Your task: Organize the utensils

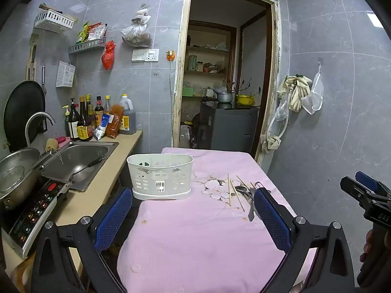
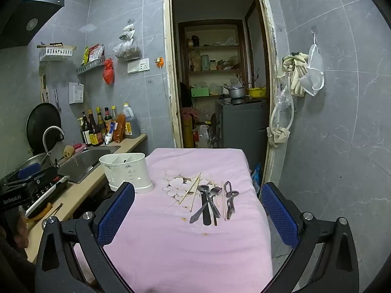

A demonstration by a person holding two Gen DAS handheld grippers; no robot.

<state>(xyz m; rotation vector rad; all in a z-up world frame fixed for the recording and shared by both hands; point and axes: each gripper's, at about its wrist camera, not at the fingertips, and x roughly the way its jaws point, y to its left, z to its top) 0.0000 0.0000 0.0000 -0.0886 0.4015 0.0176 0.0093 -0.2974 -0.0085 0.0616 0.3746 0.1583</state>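
**Both grippers empty, utensils ahead of your right hand**

Your right gripper (image 2: 198, 210) has its jaws spread wide with nothing between the blue padded fingers (image 2: 116, 213), and it hangs above the near part of the table covered in a pink quilted cloth (image 2: 183, 251). Your left gripper (image 1: 193, 214) stands just as wide and just as empty, aimed at the white perforated plastic utensil caddy (image 1: 160, 175) near the table's far left corner.

The loose pile of utensils (image 2: 210, 201) lies straight ahead of the right jaws, further along the cloth and a little right of centre. In it you have a dark-handled metal spoon (image 2: 204, 200), a metal fork (image 2: 215, 199), a pair of grey metal tongs (image 2: 229, 200) at the right end, and pale wooden chopsticks (image 2: 191, 191) at the left, fanned over the flower print. Nearly every long axis runs away from you, roughly in line with your fingers, so to close across a handle you would probably need to turn your wrist or come down from above.

From the left wrist view the pile sits off to the right, partly hidden behind the right-hand finger. The right hand looks the better placed to pick, while the caddy lies to the left of the pile, well apart from it, and nearer your left hand
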